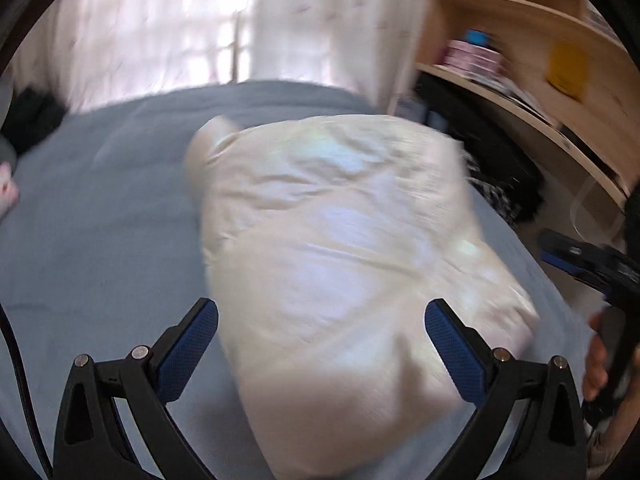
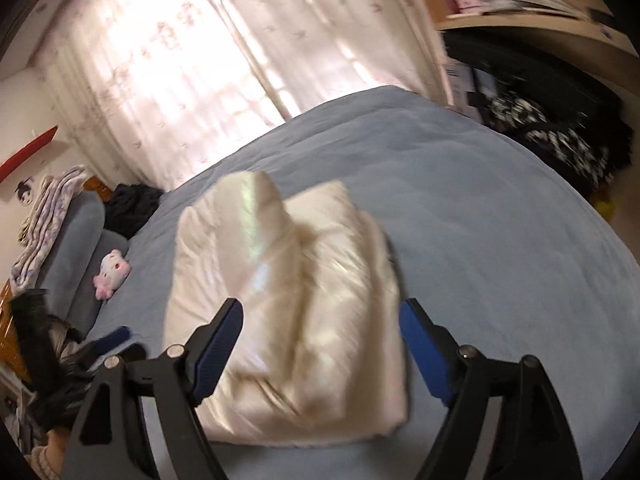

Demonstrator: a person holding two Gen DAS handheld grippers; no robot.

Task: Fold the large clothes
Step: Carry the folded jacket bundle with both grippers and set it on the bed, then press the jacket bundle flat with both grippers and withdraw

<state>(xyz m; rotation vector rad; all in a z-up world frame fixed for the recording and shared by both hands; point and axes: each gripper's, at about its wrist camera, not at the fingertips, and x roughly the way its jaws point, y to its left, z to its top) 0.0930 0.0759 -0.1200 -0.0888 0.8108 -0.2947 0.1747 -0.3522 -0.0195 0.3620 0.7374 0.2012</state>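
A shiny cream padded garment (image 1: 344, 248) lies folded into a thick bundle on the blue bed (image 1: 100, 208). It also shows in the right wrist view (image 2: 296, 304), with one folded part raised at its far end. My left gripper (image 1: 320, 312) is open and empty, just above the near end of the bundle. My right gripper (image 2: 320, 312) is open and empty, above the near edge of the bundle. The other gripper shows at the right edge of the left wrist view (image 1: 592, 260) and at the left edge of the right wrist view (image 2: 108, 340). Both views are motion-blurred.
White curtains (image 2: 192, 60) hang behind the bed. Wooden shelves (image 1: 540, 60) with boxes stand on the right, with dark clothes (image 2: 552, 132) below. A blue pillow (image 2: 80, 248), a small pink-and-white plush (image 2: 112, 272) and a dark garment (image 2: 132, 208) lie at the bed's left side.
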